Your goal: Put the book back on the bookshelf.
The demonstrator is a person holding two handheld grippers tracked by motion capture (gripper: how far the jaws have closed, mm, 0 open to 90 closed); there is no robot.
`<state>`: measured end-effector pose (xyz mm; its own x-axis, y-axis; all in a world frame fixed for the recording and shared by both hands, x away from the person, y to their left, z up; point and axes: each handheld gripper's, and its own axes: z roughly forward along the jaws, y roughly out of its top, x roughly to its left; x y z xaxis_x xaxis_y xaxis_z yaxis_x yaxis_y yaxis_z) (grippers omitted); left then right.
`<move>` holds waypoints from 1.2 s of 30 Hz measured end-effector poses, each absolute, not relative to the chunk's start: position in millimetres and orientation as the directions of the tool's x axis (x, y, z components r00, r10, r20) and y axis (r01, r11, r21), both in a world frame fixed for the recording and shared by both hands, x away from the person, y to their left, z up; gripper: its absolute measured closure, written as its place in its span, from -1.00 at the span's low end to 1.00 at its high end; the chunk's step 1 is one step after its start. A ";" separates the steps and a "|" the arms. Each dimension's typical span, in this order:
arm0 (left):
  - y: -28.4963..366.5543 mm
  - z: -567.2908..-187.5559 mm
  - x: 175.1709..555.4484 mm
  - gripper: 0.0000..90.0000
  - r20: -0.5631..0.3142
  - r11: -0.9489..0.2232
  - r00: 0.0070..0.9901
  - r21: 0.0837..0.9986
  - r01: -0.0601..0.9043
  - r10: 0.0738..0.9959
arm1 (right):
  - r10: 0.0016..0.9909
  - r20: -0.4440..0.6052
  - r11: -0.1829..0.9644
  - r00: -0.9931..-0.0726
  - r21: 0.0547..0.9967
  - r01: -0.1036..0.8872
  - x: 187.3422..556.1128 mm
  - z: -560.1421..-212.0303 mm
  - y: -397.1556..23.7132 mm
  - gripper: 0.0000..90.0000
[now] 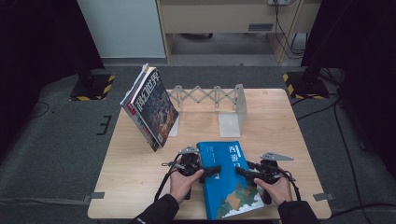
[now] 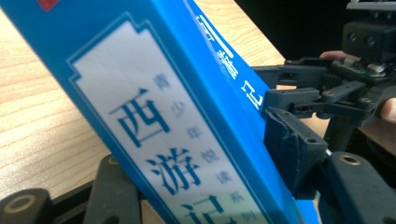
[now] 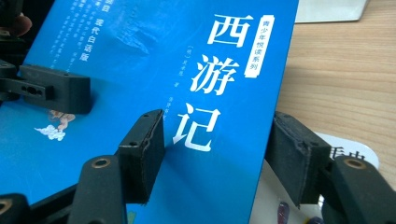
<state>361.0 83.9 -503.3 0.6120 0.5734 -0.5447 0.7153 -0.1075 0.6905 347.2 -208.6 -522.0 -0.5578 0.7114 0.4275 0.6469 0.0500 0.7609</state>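
Observation:
A thick blue book (image 1: 229,186) with white Chinese lettering lies at the front middle of the wooden table (image 1: 135,177). My left gripper (image 1: 215,170) comes at it from the left. In the left gripper view the book's spine (image 2: 163,93) runs between the jaws of my left gripper (image 2: 201,168), with one pad (image 2: 289,149) against the cover. My right gripper (image 1: 240,171) meets the book's right edge. In the right gripper view my right gripper (image 3: 219,156) has one jaw on the cover (image 3: 154,56) and the other under the edge.
Two or three magazines (image 1: 152,105) lean at the back left against an expanding metal bookend rack (image 1: 219,100). A white printed item (image 3: 345,151) peeks out beneath the blue book. Stands with yellow-black bases (image 1: 93,86) sit on the floor beyond the table.

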 end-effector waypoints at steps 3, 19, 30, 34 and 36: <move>86.5 -501.5 361.4 0.02 -0.561 -0.082 0.599 0.687 0.722 0.571 | 0.707 0.425 0.044 -0.565 0.771 0.636 348.0 -520.1 -207.6 -0.09; 86.3 -486.6 360.2 0.03 -0.614 0.000 0.580 0.687 0.727 0.536 | 0.684 0.412 0.011 -0.602 0.819 0.574 347.2 -508.6 -209.3 0.14; 81.7 -481.4 357.8 0.25 -0.592 0.018 0.605 0.723 0.691 0.532 | 0.664 0.429 -0.026 -0.613 0.832 0.554 346.5 -507.0 -209.7 -0.10; 82.1 -481.4 357.5 0.26 -0.594 0.019 0.603 0.720 0.694 0.532 | 0.659 0.433 -0.023 -0.615 0.829 0.559 347.6 -507.0 -210.0 -0.09; 81.9 -481.1 357.4 0.26 -0.594 0.018 0.602 0.719 0.694 0.533 | 0.665 0.431 -0.025 -0.610 0.829 0.559 347.2 -506.3 -210.3 -0.03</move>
